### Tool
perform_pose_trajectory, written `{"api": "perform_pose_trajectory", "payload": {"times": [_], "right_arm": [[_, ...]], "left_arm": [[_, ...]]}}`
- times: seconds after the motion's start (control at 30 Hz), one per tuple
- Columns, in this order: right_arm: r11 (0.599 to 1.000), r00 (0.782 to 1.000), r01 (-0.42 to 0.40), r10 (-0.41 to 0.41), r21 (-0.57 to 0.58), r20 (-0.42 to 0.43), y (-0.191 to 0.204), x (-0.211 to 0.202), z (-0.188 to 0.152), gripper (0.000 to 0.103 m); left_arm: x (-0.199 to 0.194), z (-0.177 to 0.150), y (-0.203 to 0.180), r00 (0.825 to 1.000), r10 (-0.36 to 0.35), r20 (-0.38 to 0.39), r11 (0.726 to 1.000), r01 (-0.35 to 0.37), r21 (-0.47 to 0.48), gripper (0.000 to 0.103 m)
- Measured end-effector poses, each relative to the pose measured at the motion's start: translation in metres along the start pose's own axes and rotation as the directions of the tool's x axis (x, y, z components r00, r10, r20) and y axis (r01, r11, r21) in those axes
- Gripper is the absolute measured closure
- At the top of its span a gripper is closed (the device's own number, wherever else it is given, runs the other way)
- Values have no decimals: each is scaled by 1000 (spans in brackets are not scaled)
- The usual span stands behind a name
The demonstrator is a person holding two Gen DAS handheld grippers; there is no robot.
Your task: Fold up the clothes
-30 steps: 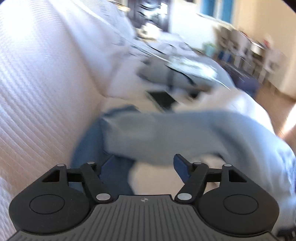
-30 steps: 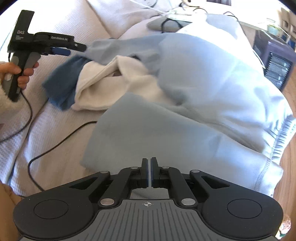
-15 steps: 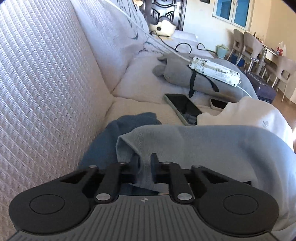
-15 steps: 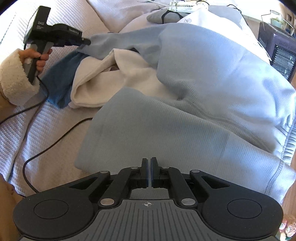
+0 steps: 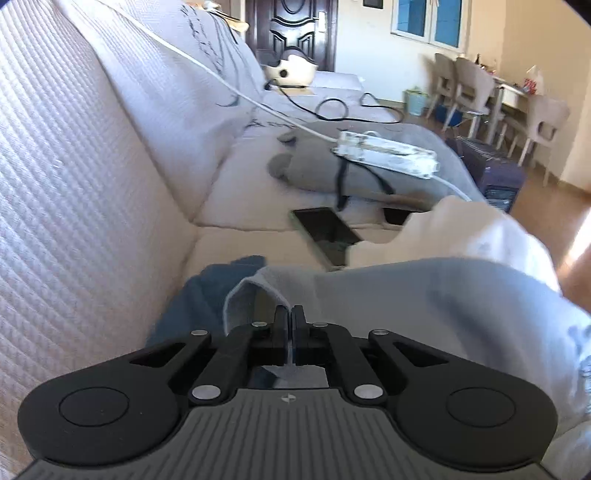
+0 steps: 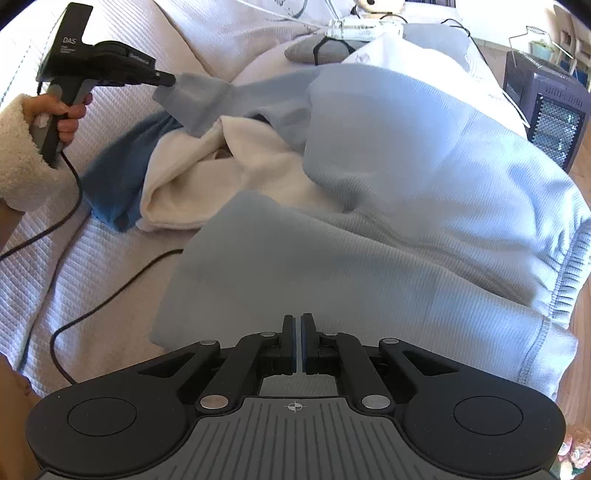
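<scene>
Light blue sweatshirt [image 6: 406,206] fills most of the right wrist view, spread over the sofa [image 6: 74,266], hem at the right edge. Its sleeve [image 6: 207,99] stretches to the upper left of that frame, cuff raised off the pile. My left gripper [image 5: 289,314] is clamped on that cuff; in the left wrist view the jaws sit together at lower centre with the ribbed cuff edge [image 5: 255,291] pinched between them. Same gripper shows upper left in the right wrist view [image 6: 168,79], held by my left hand [image 6: 62,114] in a fleecy white cuff.

My right gripper [image 6: 298,332] at bottom centre has its jaws together, only a thin slit between the blue pads; I see no cloth in them. It hovers over the near fold of the sweatshirt.

Under the sleeve: a cream garment [image 6: 207,177], centre left, and a dark blue garment [image 6: 114,173] just left of it, touching. A black cable [image 6: 110,291] runs across the sofa at lower left.

Left wrist view, further back: a phone [image 5: 325,232] face up mid-frame, a white power strip [image 5: 384,157] on a grey cushion [image 5: 314,173], dining chairs [image 5: 472,88] upper right, dark door [image 5: 291,33] top centre.
</scene>
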State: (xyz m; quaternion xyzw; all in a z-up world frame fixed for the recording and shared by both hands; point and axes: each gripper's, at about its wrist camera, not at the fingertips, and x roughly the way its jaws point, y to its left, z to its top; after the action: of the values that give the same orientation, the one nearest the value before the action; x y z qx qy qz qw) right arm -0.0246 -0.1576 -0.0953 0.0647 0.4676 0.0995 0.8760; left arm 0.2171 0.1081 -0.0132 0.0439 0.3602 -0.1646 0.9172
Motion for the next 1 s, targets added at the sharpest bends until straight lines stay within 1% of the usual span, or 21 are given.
{"api": "perform_pose_trajectory", "payload": {"times": [0.07, 0.13, 0.17, 0.23, 0.3, 0.33, 0.4, 0.47, 0.57, 0.6, 0.63, 0.67, 0.7, 0.73, 0.77, 0.83, 0.87, 0.93, 0.97, 1.0], "right_arm": [[1000, 1000, 8, -8, 3, 5, -1, -4, -2, 96], [1000, 1000, 20, -20, 12, 8, -4, -8, -4, 96], [999, 1000, 27, -27, 17, 10, -5, -10, -5, 96], [998, 999, 50, -50, 32, 15, -10, -16, -7, 95], [996, 997, 73, -75, 49, 31, -15, -24, -10, 95], [995, 996, 80, -83, 65, 42, -19, -29, -12, 95], [990, 993, 95, -102, 99, 61, -27, -39, -19, 95], [985, 990, 112, -123, 134, 76, -35, -47, -25, 95], [973, 984, 133, -152, 188, 90, -50, -57, -35, 95], [969, 983, 137, -158, 204, 92, -55, -59, -38, 95], [965, 982, 140, -163, 221, 92, -60, -61, -42, 95], [961, 981, 143, -168, 237, 92, -64, -63, -45, 95], [957, 980, 145, -174, 253, 93, -69, -65, -49, 95], [953, 980, 146, -176, 264, 91, -73, -65, -52, 95], [950, 980, 149, -180, 275, 89, -77, -66, -54, 95], [944, 978, 156, -188, 291, 88, -84, -68, -58, 95], [941, 977, 158, -194, 299, 94, -88, -69, -57, 95], [936, 973, 162, -204, 314, 106, -96, -71, -56, 95], [934, 971, 158, -205, 321, 119, -100, -72, -53, 95], [932, 970, 153, -206, 329, 133, -104, -73, -48, 95]], "left_arm": [[-9, 0, -14, 998, -68, -2, 998, 68, 19, 101], [-22, 0, -40, 989, -148, 6, 986, 147, 83, 101], [-30, -1, -54, 982, -186, 12, 976, 183, 117, 101], [-46, -1, -87, 960, -280, 20, 945, 272, 180, 101], [-59, 1, -124, 927, -376, 14, 903, 363, 230, 101], [-64, 2, -144, 904, -427, 10, 875, 410, 257, 101], [-74, 0, -187, 856, -516, -10, 812, 493, 314, 101], [-82, -6, -229, 808, -588, -39, 743, 559, 368, 101], [-80, -22, -287, 775, -626, -89, 673, 594, 440, 101], [-73, -29, -303, 770, -628, -109, 659, 602, 450, 101], [-65, -36, -317, 759, -638, -128, 643, 617, 454, 99], [-56, -42, -327, 734, -663, -147, 620, 648, 442, 92], [-47, -48, -335, 719, -671, -179, 605, 671, 428, 85], [-38, -53, -341, 721, -659, -215, 605, 677, 419, 64], [-33, -57, -342, 732, -641, -229, 614, 669, 419, 55], [-24, -63, -342, 753, -607, -253, 632, 651, 419, 55], [-24, -64, -334, 765, -595, -247, 642, 638, 425, 55], [-24, -57, -309, 793, -569, -216, 675, 601, 428, 55], [-24, -53, -296, 809, -554, -197, 695, 580, 424, 52], [-26, -49, -279, 829, -533, -171, 722, 551, 419, 46]]}}
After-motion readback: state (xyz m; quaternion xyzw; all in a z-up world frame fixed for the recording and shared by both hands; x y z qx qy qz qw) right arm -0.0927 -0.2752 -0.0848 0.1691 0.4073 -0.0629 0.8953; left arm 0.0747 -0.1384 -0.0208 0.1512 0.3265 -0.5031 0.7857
